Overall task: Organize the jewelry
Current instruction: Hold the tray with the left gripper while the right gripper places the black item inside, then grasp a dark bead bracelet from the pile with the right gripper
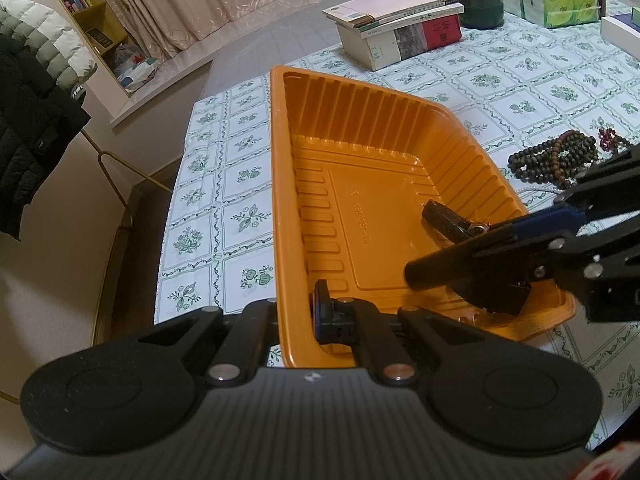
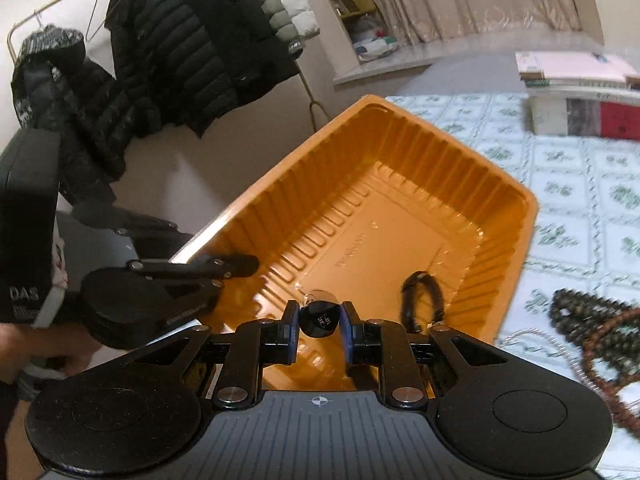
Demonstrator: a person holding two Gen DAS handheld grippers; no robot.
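- Gripping a small dark watch-like piece (image 2: 318, 319) between their blue pads, the right tongs (image 2: 319, 330) hang over the near end of the orange tray (image 2: 516, 196); the piece sits above the tray floor, not resting on it.
- Clamped shut on the tray's near rim, the left tongs (image 1: 320, 312) hold the tray at its left corner, so the right hand is the one placed to let the piece go.
- Just right of the held piece, a black strap (image 2: 422, 296) lies in the tray by its right wall, long axis along that wall.
- Beyond that wall, bead strings (image 1: 554, 158) wait on the table (image 1: 520, 76), nearer the right hand.
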